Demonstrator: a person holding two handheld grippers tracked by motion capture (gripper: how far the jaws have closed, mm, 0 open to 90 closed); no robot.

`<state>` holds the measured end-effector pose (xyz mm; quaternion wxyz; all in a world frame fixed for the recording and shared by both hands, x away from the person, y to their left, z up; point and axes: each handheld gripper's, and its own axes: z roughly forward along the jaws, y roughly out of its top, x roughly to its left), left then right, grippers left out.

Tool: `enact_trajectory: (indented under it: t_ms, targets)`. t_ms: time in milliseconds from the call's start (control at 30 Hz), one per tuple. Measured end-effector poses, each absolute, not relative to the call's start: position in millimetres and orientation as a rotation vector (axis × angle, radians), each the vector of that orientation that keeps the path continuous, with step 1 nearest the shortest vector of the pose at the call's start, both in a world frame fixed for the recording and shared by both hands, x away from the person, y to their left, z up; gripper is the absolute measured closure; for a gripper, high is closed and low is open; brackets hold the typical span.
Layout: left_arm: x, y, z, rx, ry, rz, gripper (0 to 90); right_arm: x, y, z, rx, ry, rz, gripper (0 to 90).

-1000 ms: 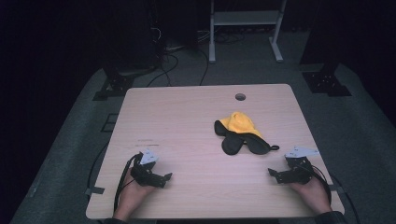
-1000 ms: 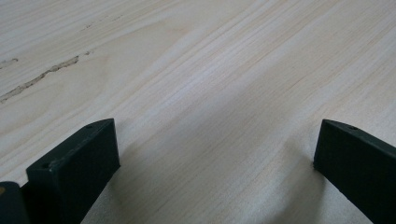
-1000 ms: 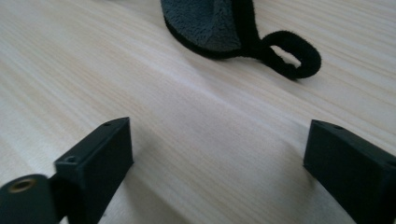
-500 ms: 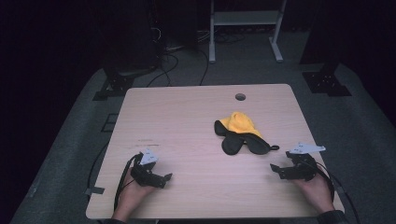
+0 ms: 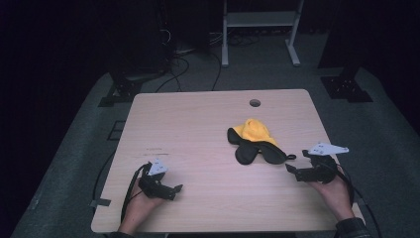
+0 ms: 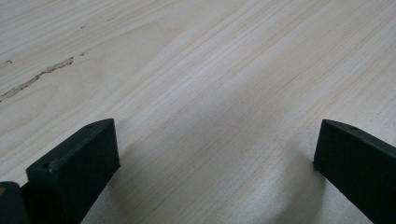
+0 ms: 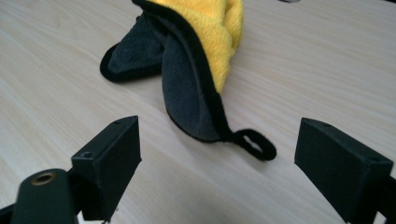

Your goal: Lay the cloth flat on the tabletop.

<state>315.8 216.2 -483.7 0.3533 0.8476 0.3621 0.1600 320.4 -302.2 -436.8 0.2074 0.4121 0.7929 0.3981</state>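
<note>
A crumpled yellow-and-grey cloth (image 5: 253,141) lies right of centre on the desk (image 5: 198,129), its long axis diagonal, its black hanging loop (image 7: 254,143) pointing toward the right gripper (image 5: 296,172). That gripper's jaws gape wide, holding nothing. The left gripper (image 5: 173,191) is likewise spread wide and empty.

Right tool (image 5: 292,171): rises off the table (image 5: 198,129), nearer the cloth's (image 5: 255,141) loop.
Right jaws: narrow slightly, nothing between.
</note>
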Motion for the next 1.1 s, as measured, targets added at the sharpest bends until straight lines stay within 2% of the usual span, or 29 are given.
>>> enact_trajectory:
  t_ms: [300,733,1100]
  targets:
    - [314.7,216.8,-483.6,2.200,0.925,0.413,0.0,336.2,-299.1,-425.5,1.113,2.202,1.108,13.4]
    - [315.1,216.1,-483.8,2.199,0.920,0.408,0.0,366.6,-282.7,-405.0,1.070,2.230,1.198,21.6]
    - [315.1,216.1,-483.9,2.199,0.918,0.408,0.0,390.7,-260.8,-406.5,1.040,2.281,1.209,29.1]
